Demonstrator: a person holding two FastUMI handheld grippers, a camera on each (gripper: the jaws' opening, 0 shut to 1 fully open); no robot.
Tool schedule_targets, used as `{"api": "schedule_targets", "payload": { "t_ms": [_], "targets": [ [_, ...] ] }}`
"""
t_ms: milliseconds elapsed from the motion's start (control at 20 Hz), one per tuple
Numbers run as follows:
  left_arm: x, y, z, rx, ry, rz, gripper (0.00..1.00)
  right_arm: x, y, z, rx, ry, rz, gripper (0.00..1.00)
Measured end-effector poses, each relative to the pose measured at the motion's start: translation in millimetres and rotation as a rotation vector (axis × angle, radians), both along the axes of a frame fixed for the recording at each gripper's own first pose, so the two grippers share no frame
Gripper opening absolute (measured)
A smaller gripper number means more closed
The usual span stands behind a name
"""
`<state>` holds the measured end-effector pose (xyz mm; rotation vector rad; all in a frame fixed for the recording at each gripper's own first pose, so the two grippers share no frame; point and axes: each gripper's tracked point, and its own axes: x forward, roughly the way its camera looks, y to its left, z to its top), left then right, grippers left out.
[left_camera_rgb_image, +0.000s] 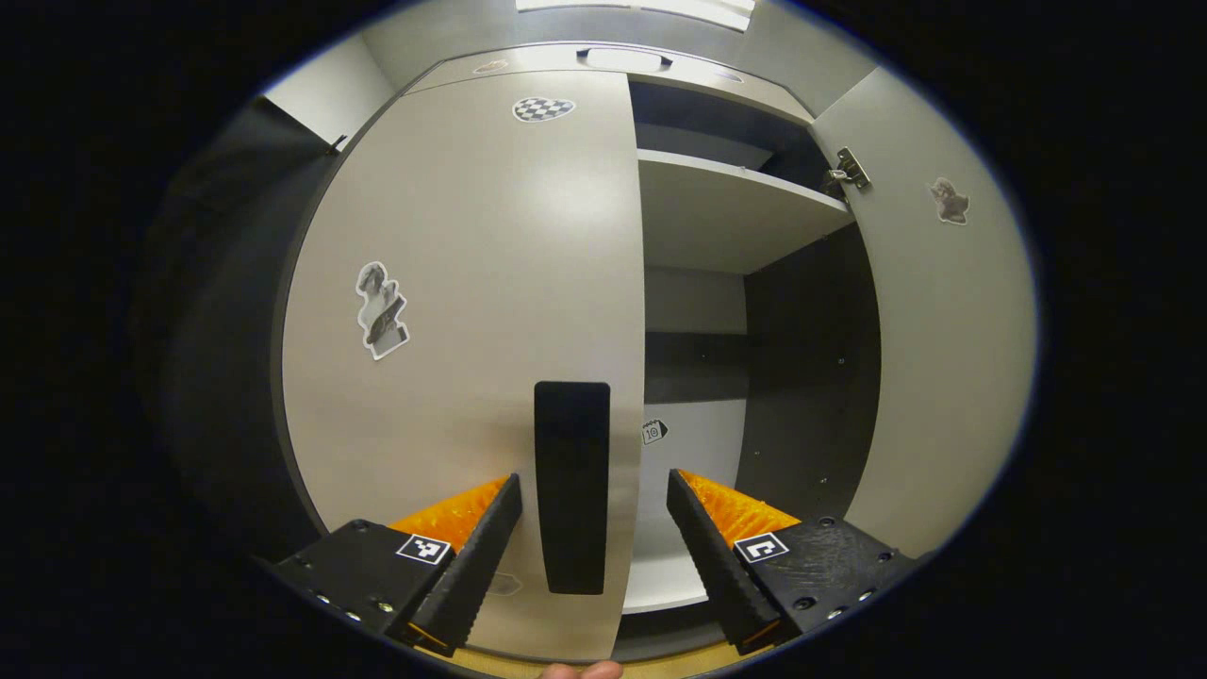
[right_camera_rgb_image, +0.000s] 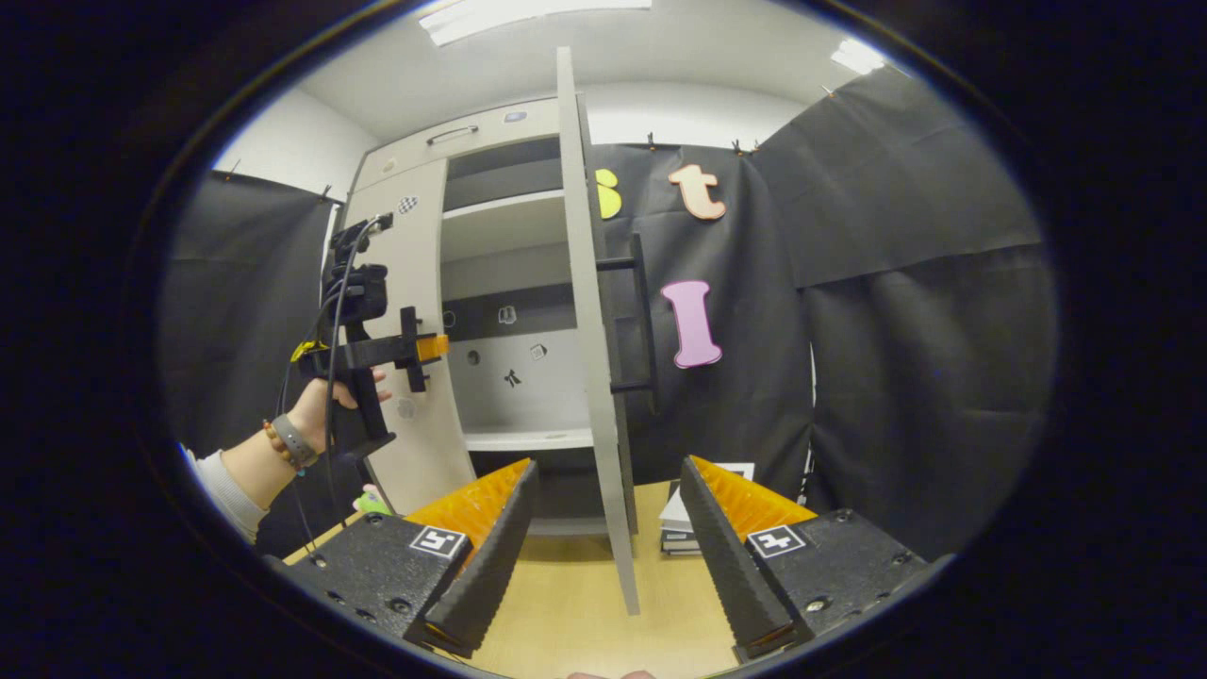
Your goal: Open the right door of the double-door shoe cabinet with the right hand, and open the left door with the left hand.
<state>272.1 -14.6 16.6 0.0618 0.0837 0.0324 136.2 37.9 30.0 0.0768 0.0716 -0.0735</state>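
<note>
Your left tongs [left_camera_rgb_image: 592, 528] stand wide, one finger on each side of the black handle [left_camera_rgb_image: 571, 486] of the left door [left_camera_rgb_image: 453, 311], and neither finger touches it. That door is shut, flat ahead of the tongs. To the right of its edge the cabinet is open: a shelf [left_camera_rgb_image: 726, 212] sits above and ahead, and the right door [left_camera_rgb_image: 943, 358] is swung out on your far right.

Your right tongs [right_camera_rgb_image: 603, 528] are also wide, holding nothing. The right door stands edge-on between the fingers and just beyond them, and its handle [right_camera_rgb_image: 641, 311] is on the face to the right of the edge. Left of the edge you look into the cabinet [right_camera_rgb_image: 509, 311]. Farther left, your hand [right_camera_rgb_image: 325, 415] holds the left tongs up at the left door. Low on the right, near the right finger, a stack of books [right_camera_rgb_image: 681, 528] lies on the table [right_camera_rgb_image: 566, 604].
</note>
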Motion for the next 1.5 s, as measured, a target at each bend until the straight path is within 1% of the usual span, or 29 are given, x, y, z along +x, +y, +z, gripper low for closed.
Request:
{"api": "schedule_targets", "payload": {
  "t_ms": [350, 450, 500, 550, 600, 650, 700, 750, 800, 850, 900, 950, 1000, 1100, 1150, 1200, 1250, 1400, 1500],
  "targets": [
    [1, 3, 1, -0.036, 0.010, 0.004, 0.93, 4, 3, -1, -0.010, -0.001, 0.026, 0.93],
    [1, 9, 0, -0.024, 0.013, 0.029, 0.93, 3, 2, -3, -0.020, 0.007, 0.030, 0.93],
    [1, 13, -1, -0.024, 0.011, 0.041, 0.86, 3, 1, -3, -0.023, 0.008, 0.030, 0.92],
    [1, 14, 0, -0.032, 0.006, 0.041, 0.79, 3, 1, -4, -0.025, 0.009, 0.028, 0.94],
    [1, 16, 0, -0.035, 0.008, 0.038, 0.67, 2, 1, -4, -0.025, 0.009, 0.028, 0.94],
    [-1, 17, -7, -0.041, 0.038, 0.037, 0.63, 3, 1, -5, -0.023, 0.011, 0.030, 0.94],
    [4, 13, -11, -0.052, 0.058, 0.011, 0.45, 2, 2, -5, -0.021, 0.013, 0.030, 0.94],
    [-1, 8, -15, -0.054, 0.062, -0.009, 0.52, 2, 2, -5, -0.019, 0.015, 0.030, 0.94],
    [-2, 9, -9, -0.028, 0.043, -0.012, 0.30, 1, 2, -5, -0.016, 0.016, 0.030, 0.93],
    [-3, 11, -14, -0.014, 0.052, -0.009, 0.14, 1, 3, -6, -0.014, 0.015, 0.030, 0.93],
    [0, 10, -11, -0.006, 0.045, -0.017, 0.12, 0, 3, -6, -0.013, 0.015, 0.029, 0.93],
    [-1, 10, -13, 0.001, 0.057, -0.024, 0.12, 0, 3, -6, -0.012, 0.014, 0.026, 0.93],
    [-4, 10, -12, 0.009, 0.070, -0.025, 0.08, -1, 2, -4, -0.012, 0.005, 0.021, 0.94],
    [-11, 9, -12, -0.002, 0.087, -0.026, 0.08, 1, 1, -3, -0.019, -0.001, 0.013, 0.93],
    [-16, 8, -10, -0.008, 0.089, -0.036, 0.08, 0, -1, -4, -0.024, 0.000, 0.008, 0.92],
    [-20, 8, -9, -0.024, 0.092, -0.045, 0.08, -1, -1, -4, -0.027, 0.002, 0.006, 0.94],
    [-25, 8, -8, -0.033, 0.091, -0.049, 0.08, -2, 0, -5, -0.028, 0.005, 0.005, 0.93],
    [-43, 10, -1, 0.014, 0.053, -0.049, 0.08, -5, 5, -6, -0.022, 0.017, 0.018, 0.93],
    [-54, 14, 0, 0.017, 0.044, -0.060, 0.07, -5, 6, -6, -0.030, 0.014, 0.024, 0.94]
  ]
}}
